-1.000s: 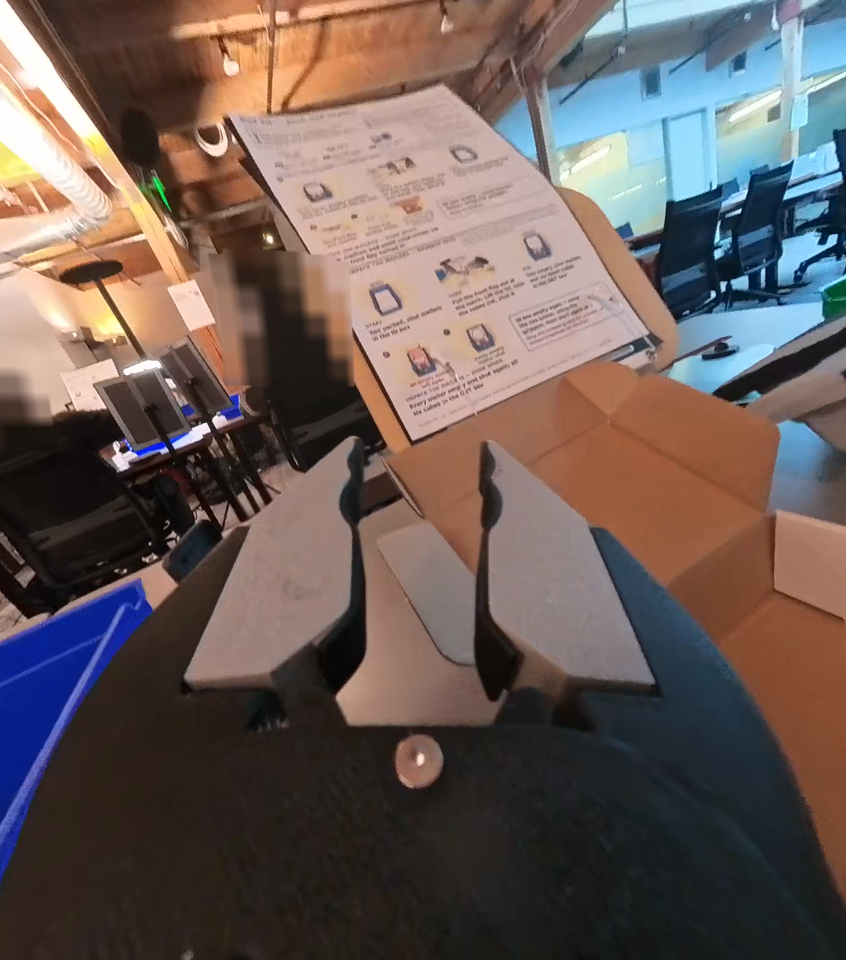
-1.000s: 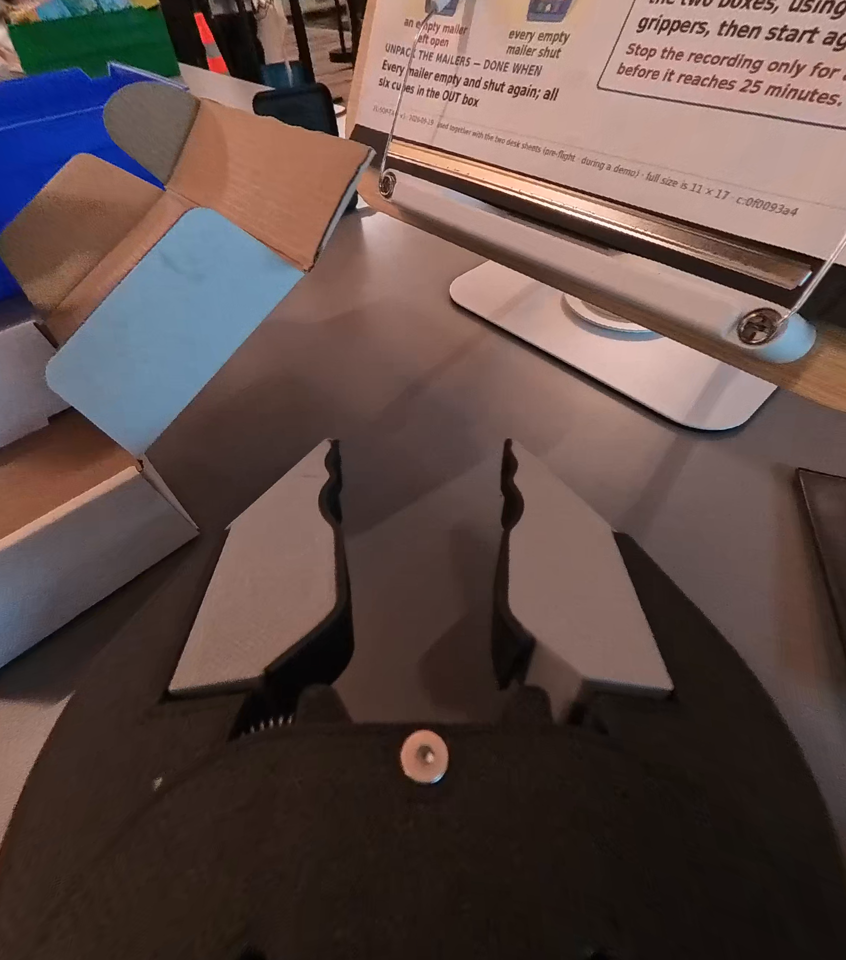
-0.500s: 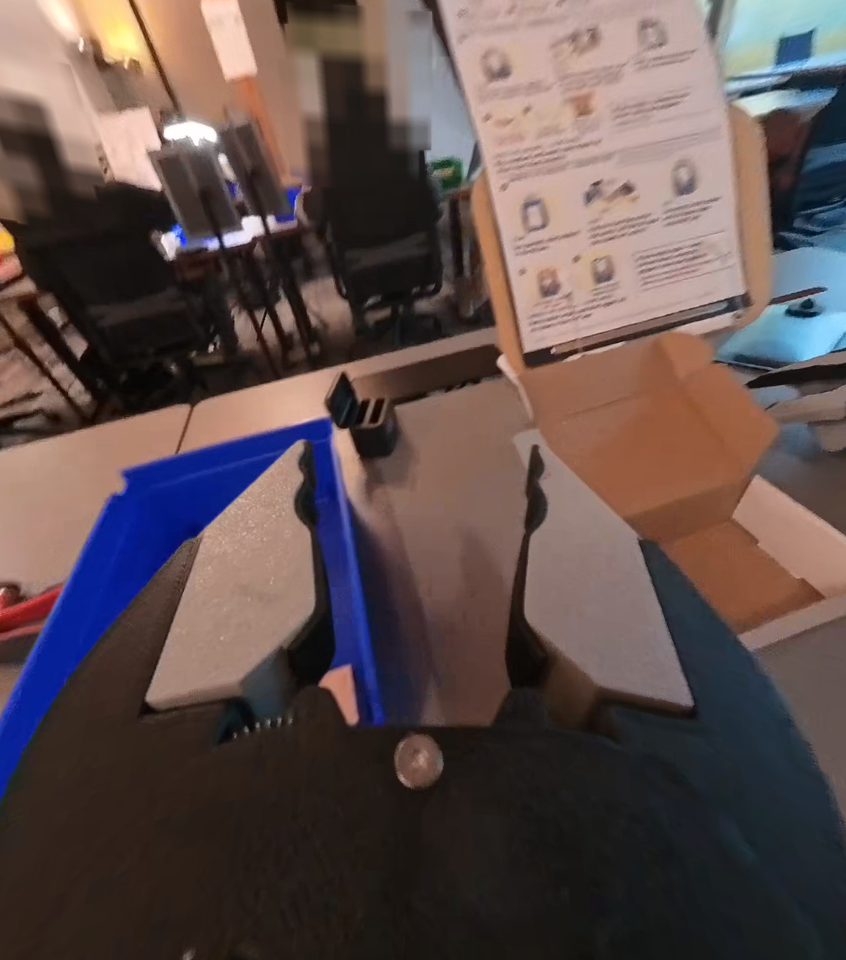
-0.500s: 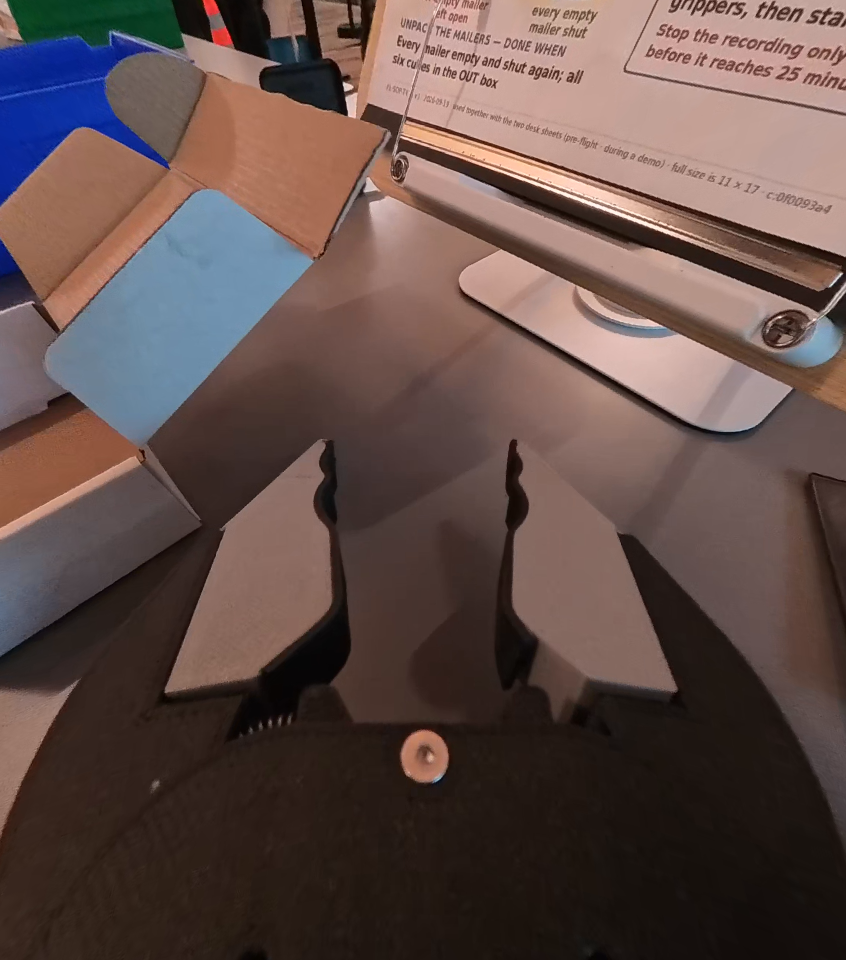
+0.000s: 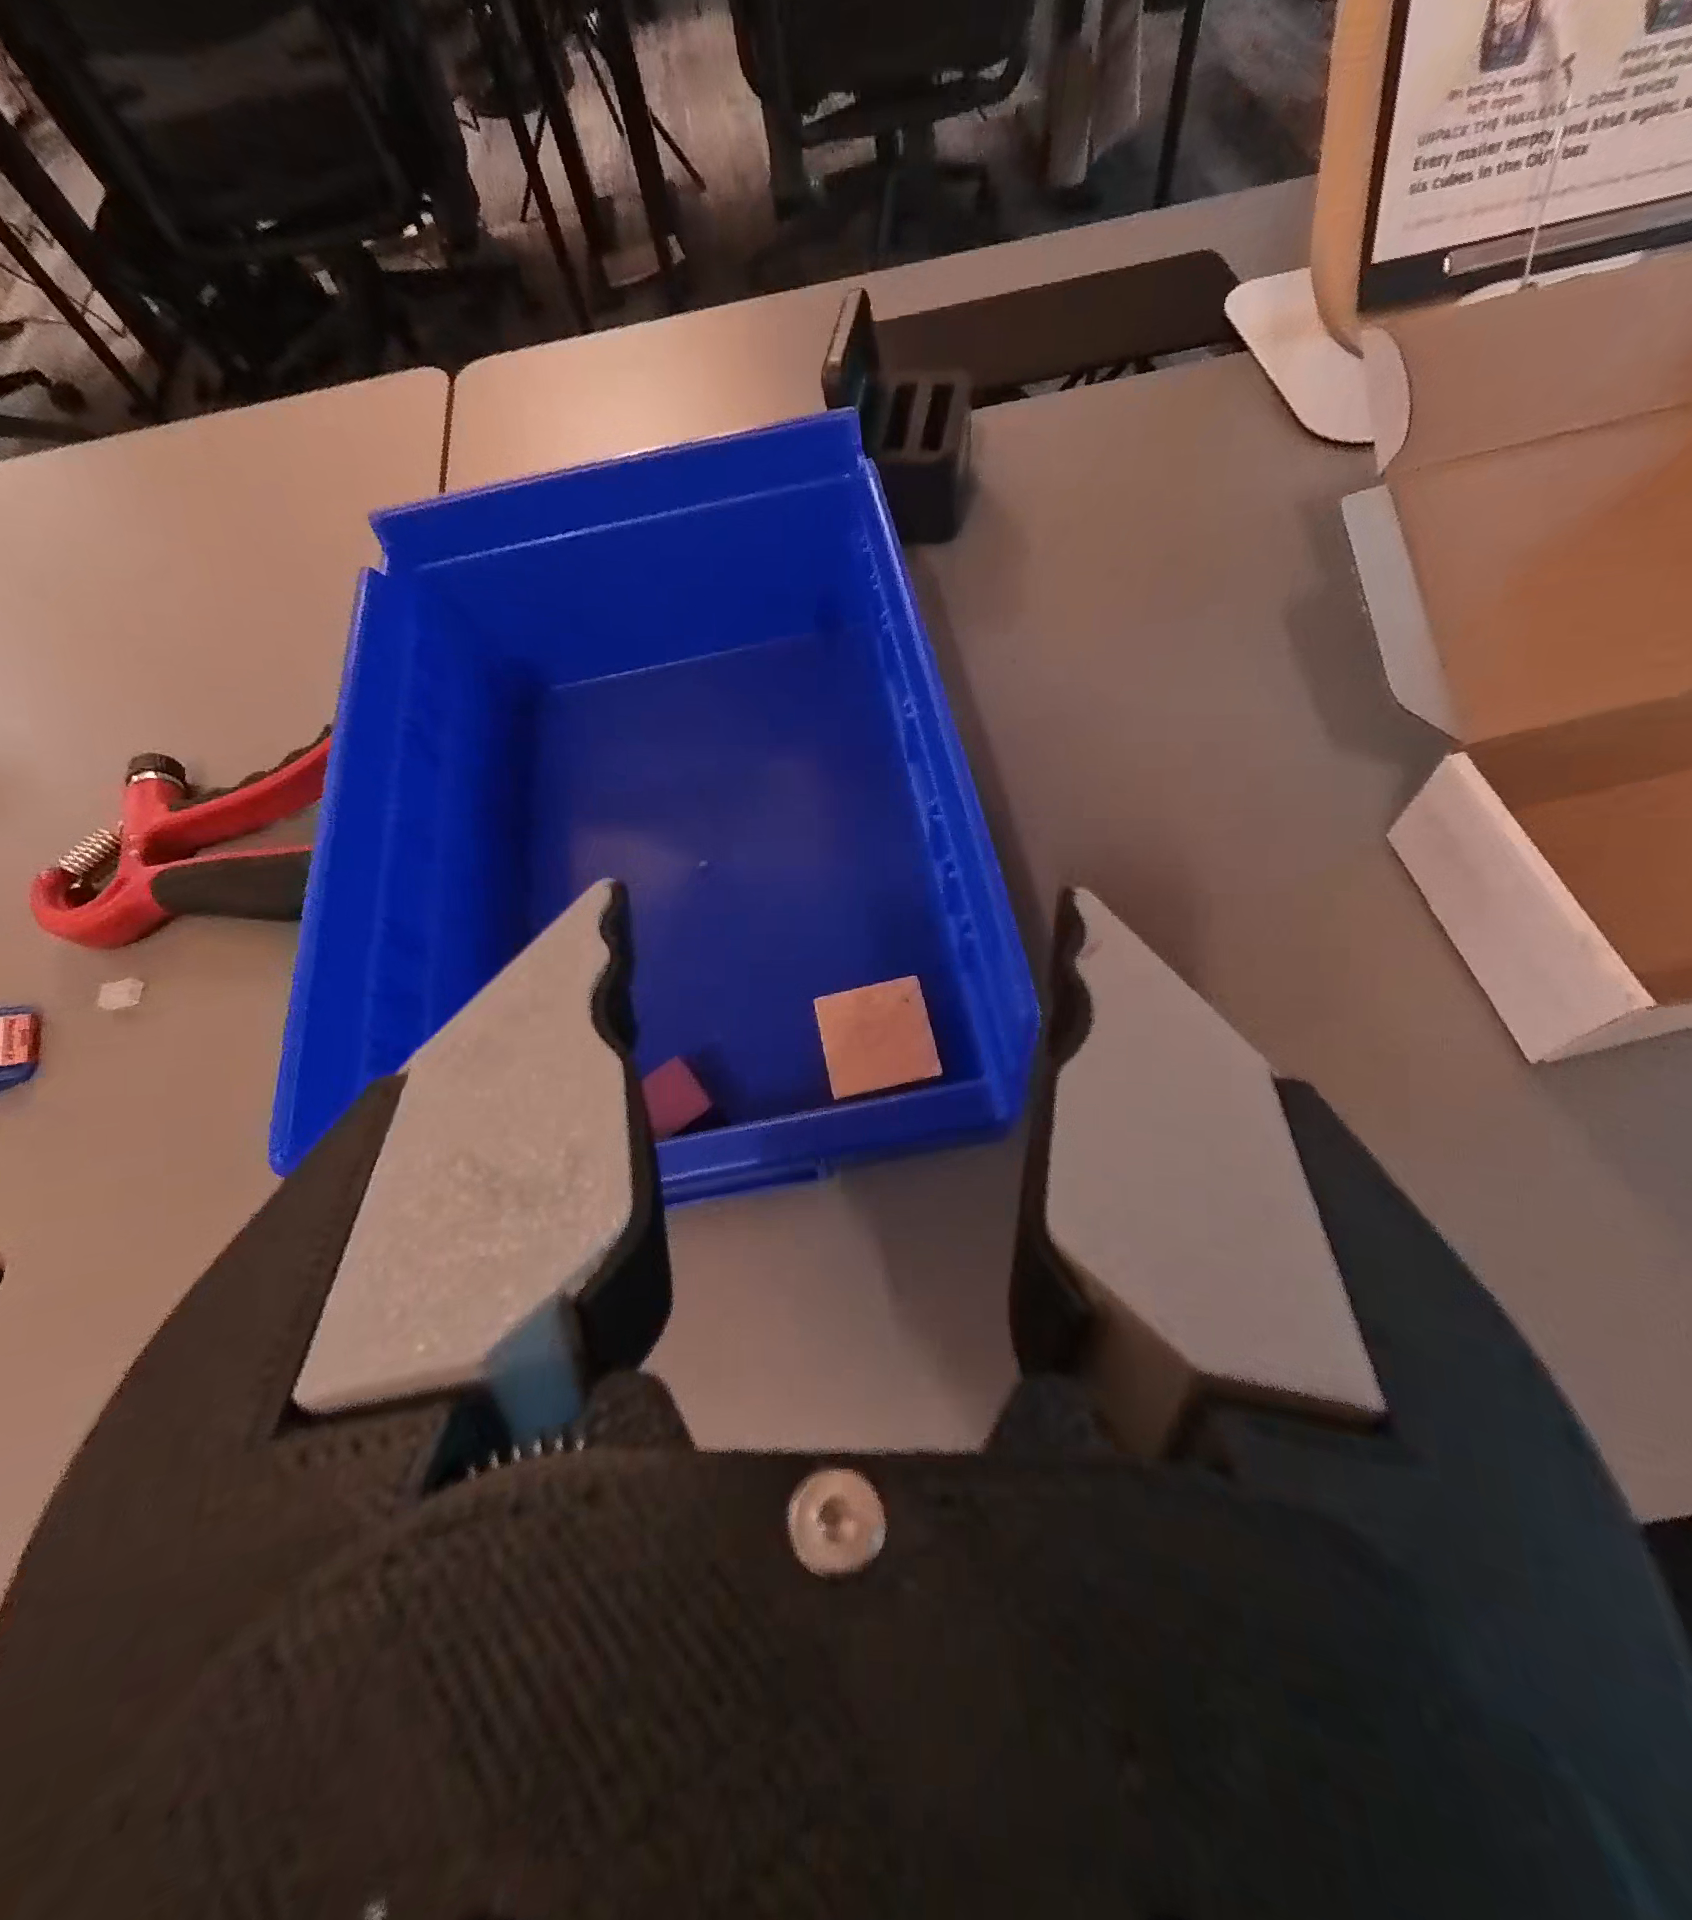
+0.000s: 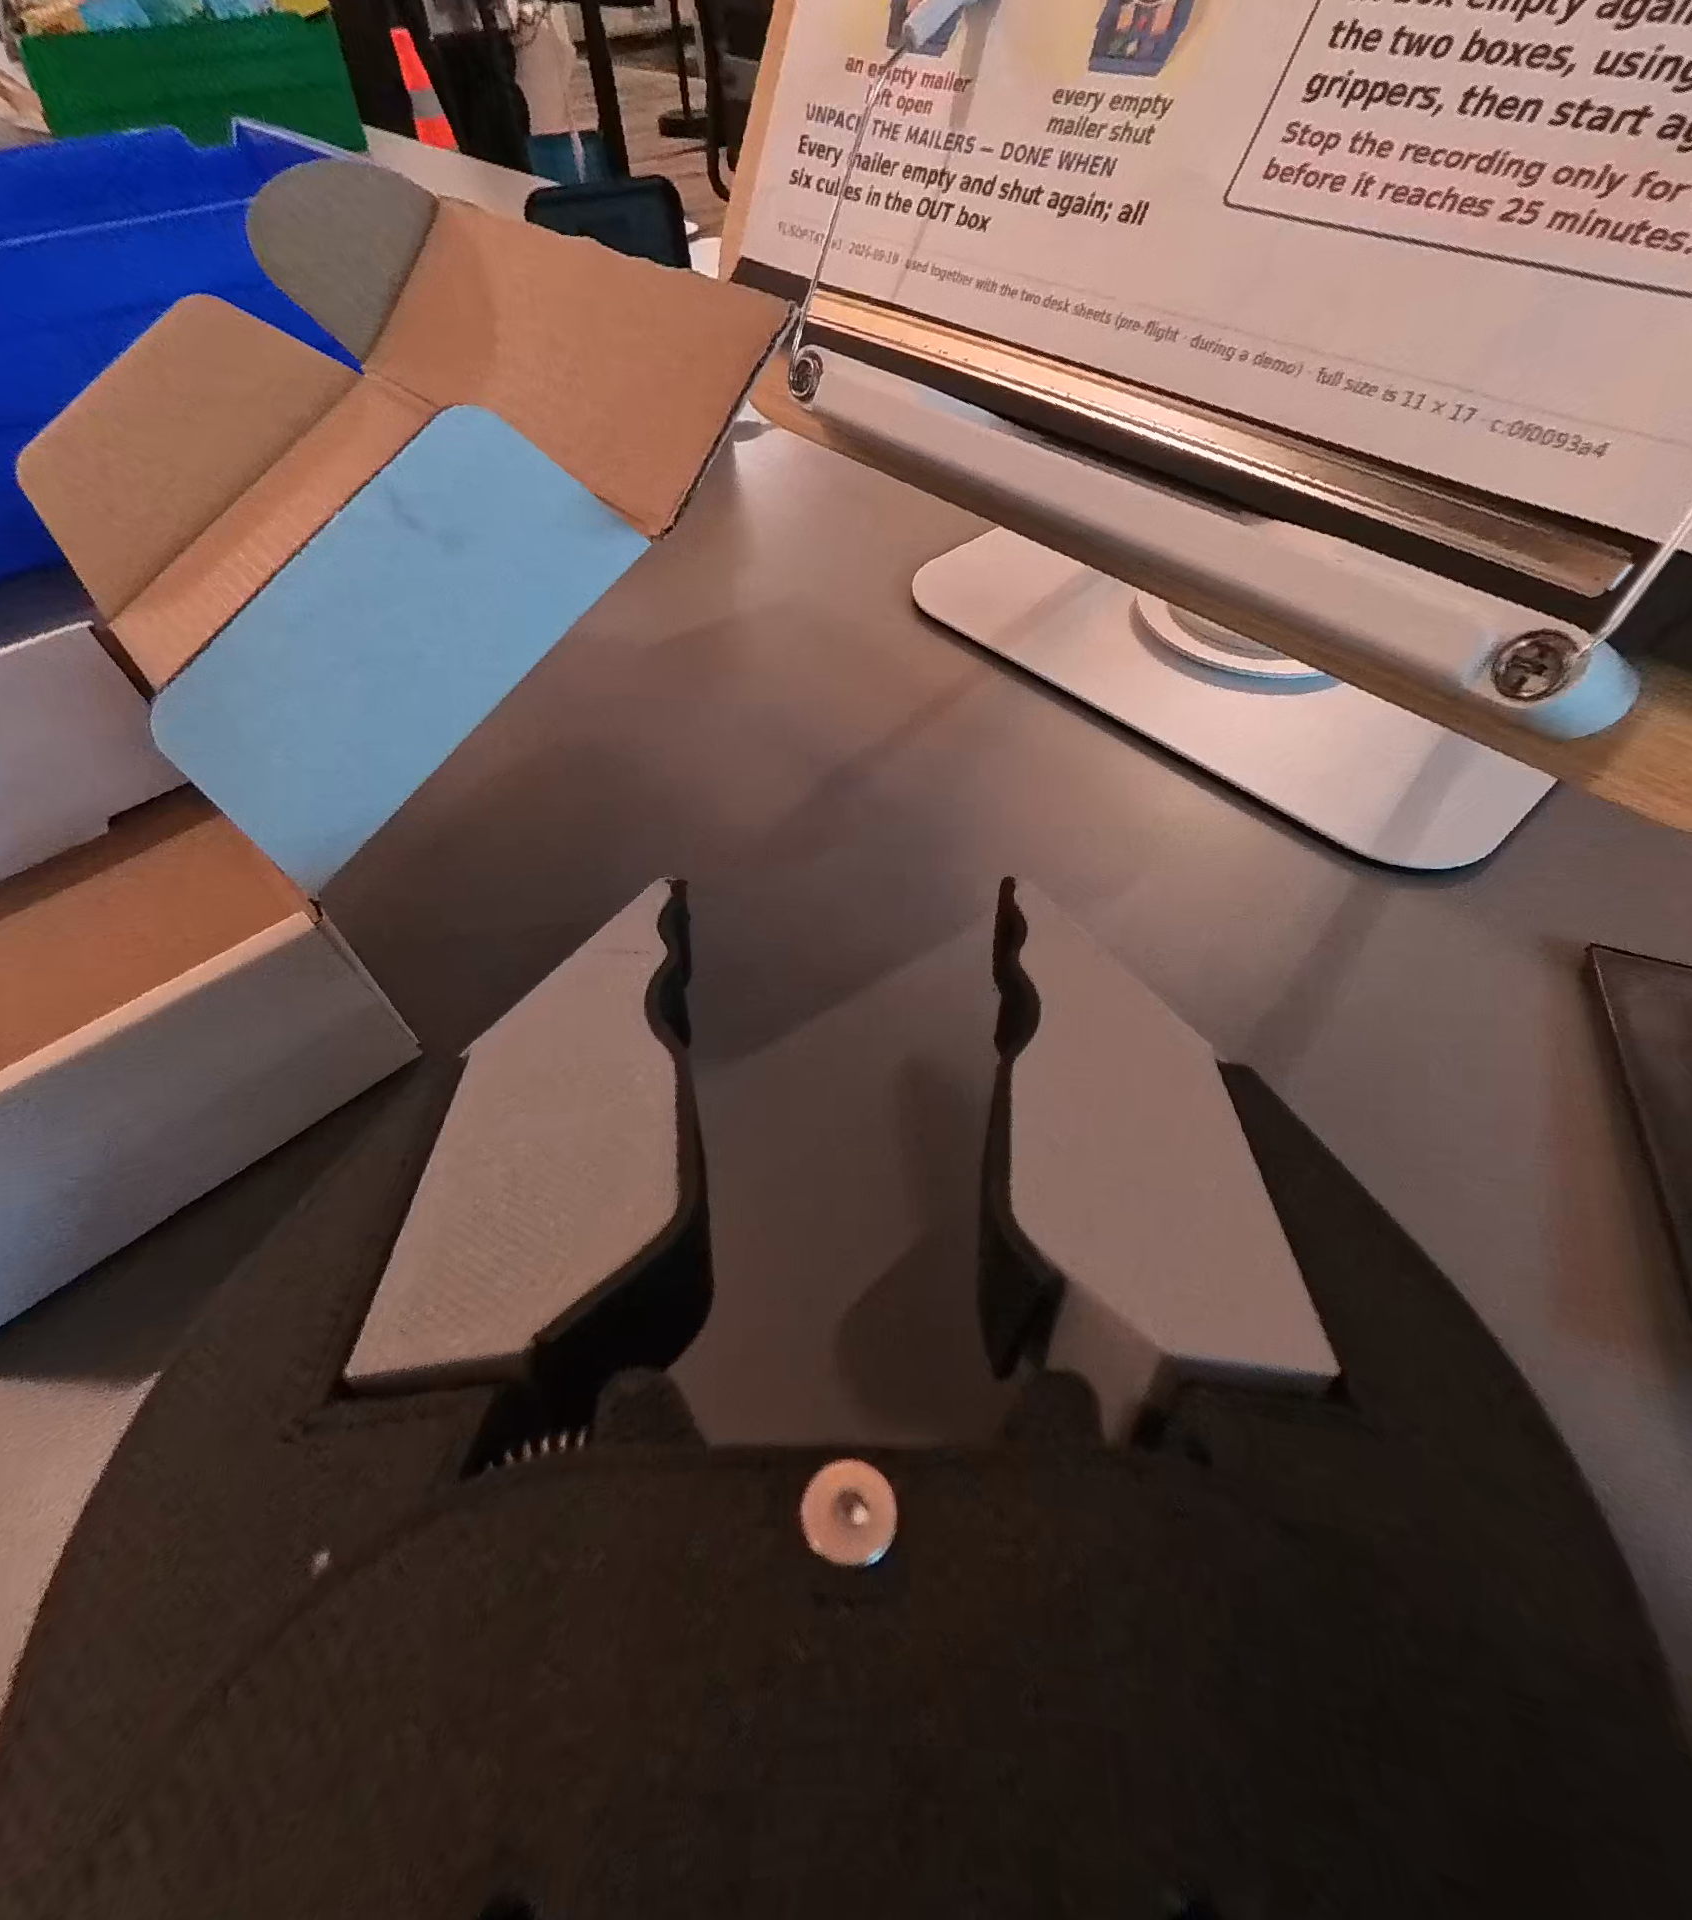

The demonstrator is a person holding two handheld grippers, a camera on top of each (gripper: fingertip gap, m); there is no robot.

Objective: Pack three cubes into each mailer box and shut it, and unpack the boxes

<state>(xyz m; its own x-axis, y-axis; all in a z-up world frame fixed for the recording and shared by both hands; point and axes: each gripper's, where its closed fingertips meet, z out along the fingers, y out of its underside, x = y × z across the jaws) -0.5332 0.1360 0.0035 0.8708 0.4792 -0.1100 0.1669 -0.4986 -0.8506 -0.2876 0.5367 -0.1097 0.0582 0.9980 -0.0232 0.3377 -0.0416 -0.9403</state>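
Mailer box point(image 5: 1590, 904) open, appears empty, on worktop point(image 5: 1185, 727) right of blue bin point(image 5: 676, 644) — two cubes visible: tan cube point(image 5: 876, 1036), purple cube point(image 5: 676, 1093). Left gripper point(image 5: 842, 914) and right gripper point(image 6: 842, 935): fingers released, nothing held. Packing apparently all ahead.

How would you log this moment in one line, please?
left tool open above blue bin | right tool open, empty | mailer box open

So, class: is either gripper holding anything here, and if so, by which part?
Nothing is held. The left gripper is open above the blue bin and its cubes; the right gripper is open over the table.
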